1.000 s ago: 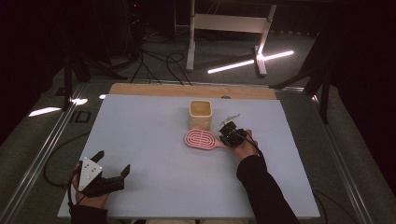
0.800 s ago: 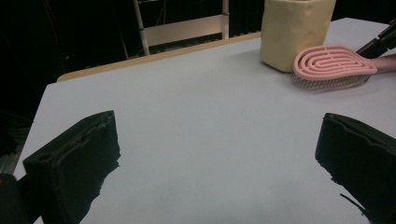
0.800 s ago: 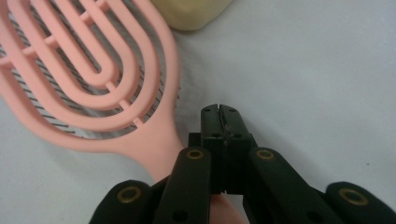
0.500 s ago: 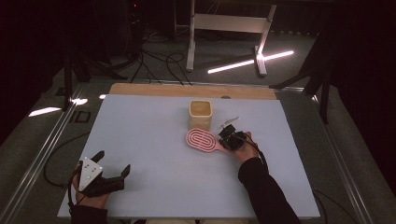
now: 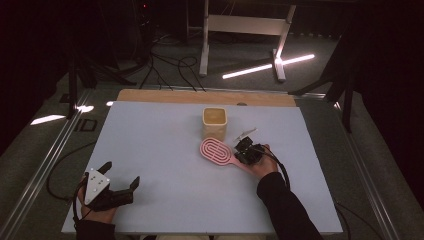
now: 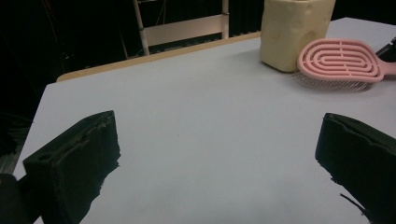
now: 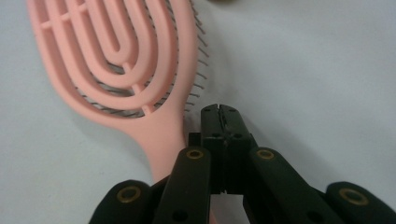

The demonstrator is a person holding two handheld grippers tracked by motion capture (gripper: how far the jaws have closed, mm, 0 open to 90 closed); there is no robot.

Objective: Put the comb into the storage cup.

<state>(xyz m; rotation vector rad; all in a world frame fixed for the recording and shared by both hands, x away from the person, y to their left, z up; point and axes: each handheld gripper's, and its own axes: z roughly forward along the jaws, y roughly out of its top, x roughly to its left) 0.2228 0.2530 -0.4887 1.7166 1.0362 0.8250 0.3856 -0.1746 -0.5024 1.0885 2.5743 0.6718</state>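
Approach step: right claw [image 7: 219,112], jaws pressed together and empty, lies just beside the pink brush [image 5: 216,150] handle on the desk [image 5: 165,150]; grasping probably calls for reopening. Left claw [image 5: 120,187] rests wide open, empty.

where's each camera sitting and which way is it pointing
high view: above the person's side, looking forward and down on the table; both forearms show, left hand-held gripper open, right hand-held gripper by the pink hairbrush.
left gripper view: low near the table, looking across it between its own wide-apart jaws at the yellow cup and hairbrush.
right gripper view: close above the table, looking down its shut jaws beside the brush handle.
shared: all three see the hairbrush; high and left views see the cup.
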